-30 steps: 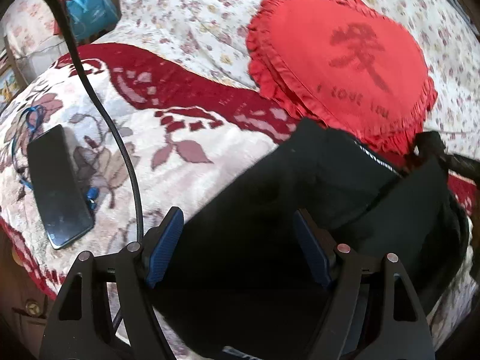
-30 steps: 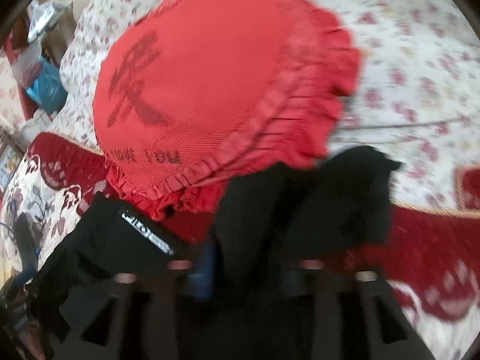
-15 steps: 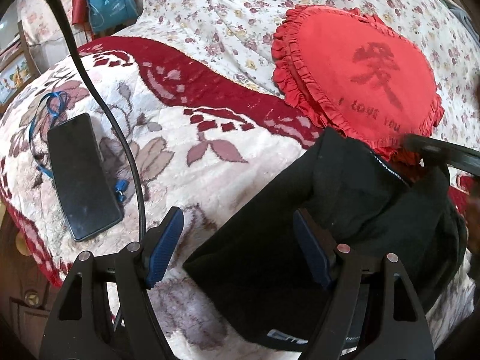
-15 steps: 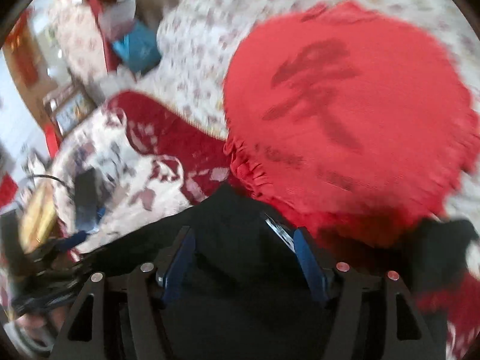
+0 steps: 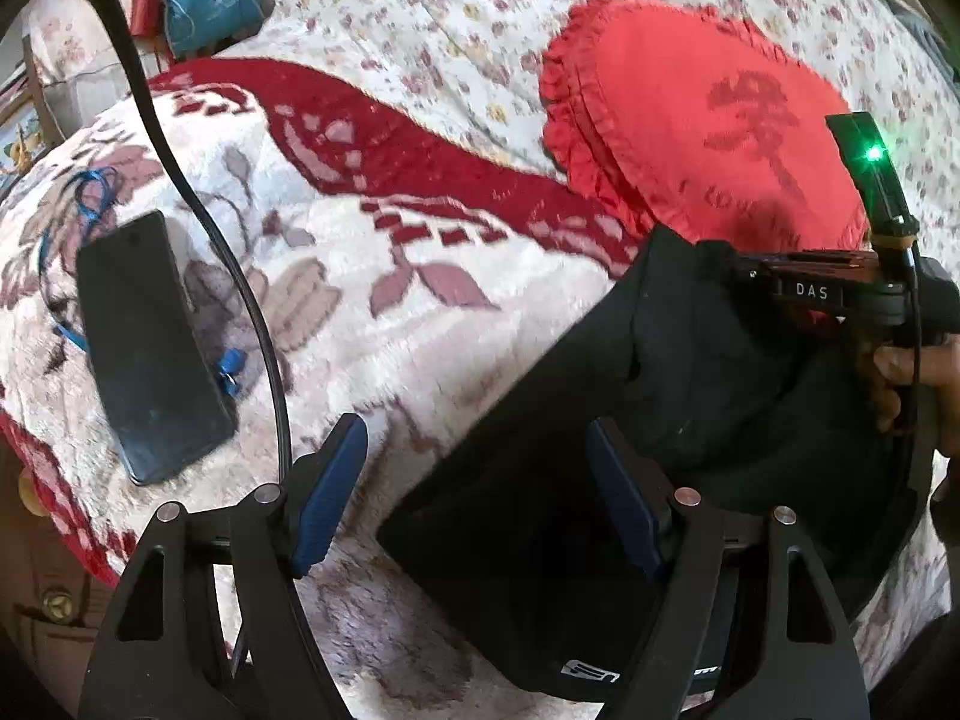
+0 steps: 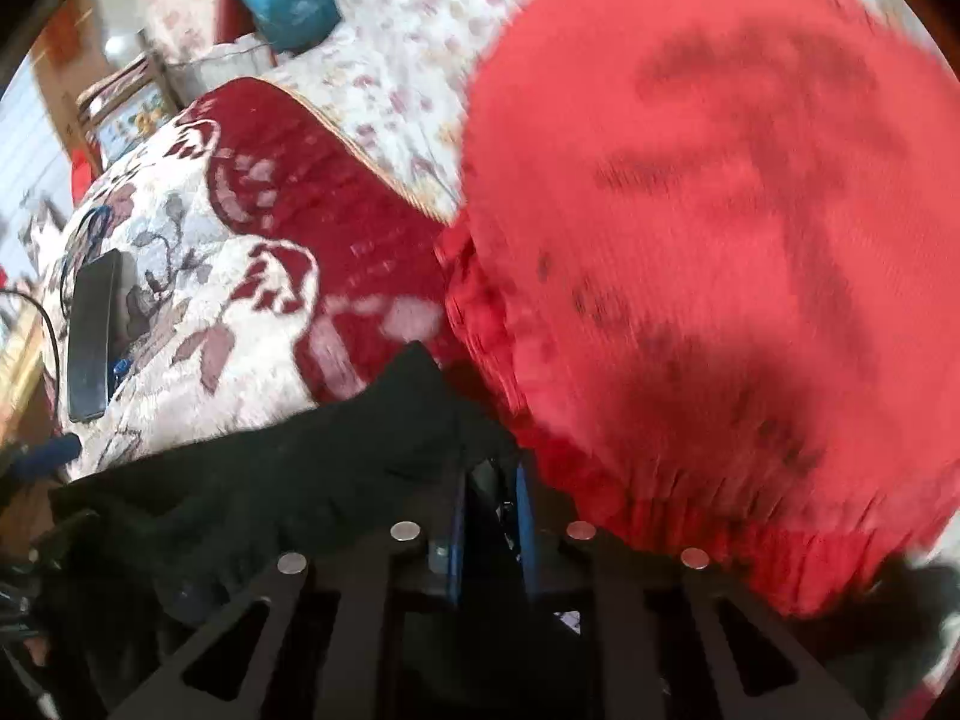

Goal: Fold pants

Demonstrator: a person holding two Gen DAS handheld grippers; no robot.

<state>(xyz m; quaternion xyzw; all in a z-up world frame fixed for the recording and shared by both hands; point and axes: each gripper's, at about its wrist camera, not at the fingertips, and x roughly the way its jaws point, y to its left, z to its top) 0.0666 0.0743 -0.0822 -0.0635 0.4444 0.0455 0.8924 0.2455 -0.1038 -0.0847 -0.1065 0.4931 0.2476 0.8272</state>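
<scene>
The black pants (image 5: 600, 480) lie folded on a cream and red floral blanket (image 5: 372, 276). My left gripper (image 5: 480, 492) is open and empty, hovering over the pants' near left corner. The right gripper shows from the side in the left wrist view (image 5: 780, 282) at the pants' far edge, by the red cushion. In the right wrist view my right gripper (image 6: 489, 510) is shut on a fold of the black pants (image 6: 336, 480); its blue pads (image 6: 525, 516) stand close together with dark cloth between them.
A red heart-shaped ruffled cushion (image 5: 708, 126) lies just behind the pants and fills the right wrist view (image 6: 720, 252). A black phone (image 5: 144, 342) with a blue cord lies on the blanket at left. A black cable (image 5: 240, 276) crosses the blanket. A blue bag (image 5: 204, 0) sits far back.
The right gripper went from open over the pants to shut on a fold at their far edge. The left gripper stayed open and drew back left, showing more blanket.
</scene>
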